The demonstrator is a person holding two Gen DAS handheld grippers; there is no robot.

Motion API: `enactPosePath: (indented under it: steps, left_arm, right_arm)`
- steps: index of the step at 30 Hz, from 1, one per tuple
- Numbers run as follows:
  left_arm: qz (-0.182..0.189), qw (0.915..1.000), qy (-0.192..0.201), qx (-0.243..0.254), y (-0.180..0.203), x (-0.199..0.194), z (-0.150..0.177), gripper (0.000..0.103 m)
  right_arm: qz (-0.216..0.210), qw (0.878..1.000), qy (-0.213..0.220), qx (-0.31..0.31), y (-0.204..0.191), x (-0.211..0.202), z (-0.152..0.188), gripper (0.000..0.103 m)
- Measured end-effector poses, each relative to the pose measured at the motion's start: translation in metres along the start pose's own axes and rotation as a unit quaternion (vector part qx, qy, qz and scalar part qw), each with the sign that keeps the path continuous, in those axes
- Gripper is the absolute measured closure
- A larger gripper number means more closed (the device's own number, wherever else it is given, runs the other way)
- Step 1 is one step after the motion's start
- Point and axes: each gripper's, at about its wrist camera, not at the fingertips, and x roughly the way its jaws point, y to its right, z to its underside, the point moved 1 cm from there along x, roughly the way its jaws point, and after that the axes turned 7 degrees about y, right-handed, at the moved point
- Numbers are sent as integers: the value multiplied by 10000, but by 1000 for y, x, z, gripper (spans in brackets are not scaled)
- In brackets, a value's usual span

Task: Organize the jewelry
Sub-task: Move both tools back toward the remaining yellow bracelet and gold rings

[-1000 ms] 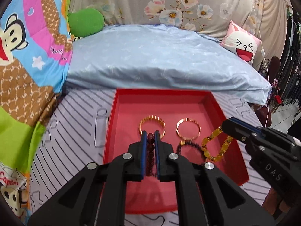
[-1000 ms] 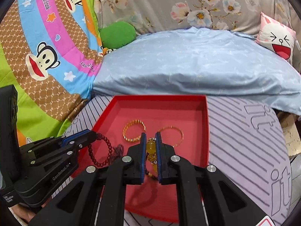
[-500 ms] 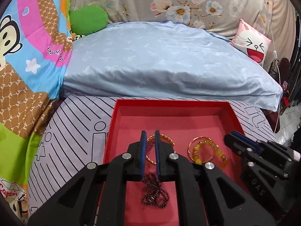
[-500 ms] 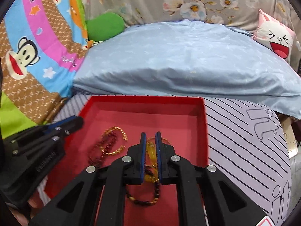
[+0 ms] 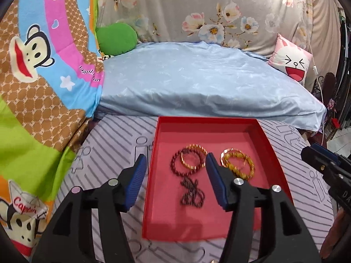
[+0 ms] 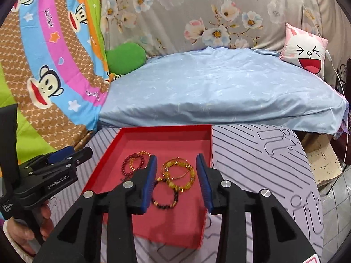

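Left gripper point(image 5: 174, 176) jaws just opening, nothing gripped, right gripper point(image 6: 176, 180) jaws likewise just opening, empty, both angled downward

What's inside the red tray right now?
The red tray holds a dark red bead bracelet overlapping a gold bangle, a yellow bead bracelet over a second gold bangle, and a dark bead strand. A gripper finger hides part of the yellow pair.

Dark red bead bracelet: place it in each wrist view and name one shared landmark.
Left wrist: dark red bead bracelet lies mid-tray, overlapping a gold bangle.
Right wrist: bracelet lies at the tray's left side.
Shared landmark: red tray.
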Motion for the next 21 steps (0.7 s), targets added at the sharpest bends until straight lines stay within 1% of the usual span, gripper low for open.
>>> enactPosePath:
  steps: [3,7,9,12,14,17,21]
  left_arm:
    - [3,10000,-20,21,0,-21,17,50]
    - [64,9999,-154,3,2,-45,46,50]
    - [113,9997,-227,2,4,-58,62,50]
    - [55,9994,-343,62,5,-74,90,50]
    - [21,9990,-447,51,5,-82,104,50]
    - [76,9981,-600,-103,3,-93,126,50]
    - [-40,9967,-805,-131,-3,-99,153,49]
  right_arm:
    - [-34,10000,-69,46,0,-21,18,65]
    - [-50,9997,-252,21,-2,-42,47,65]
    - [-72,9992,-403,16,-4,-53,65,65]
    - [-46,9983,-582,-16,-5,-66,89,65]
    - [-60,9972,-742,6,-6,-74,108,65]
    - [-47,9960,-897,-2,-7,-82,128,65]
    - [34,9947,-1020,-148,-13,-97,154,65]
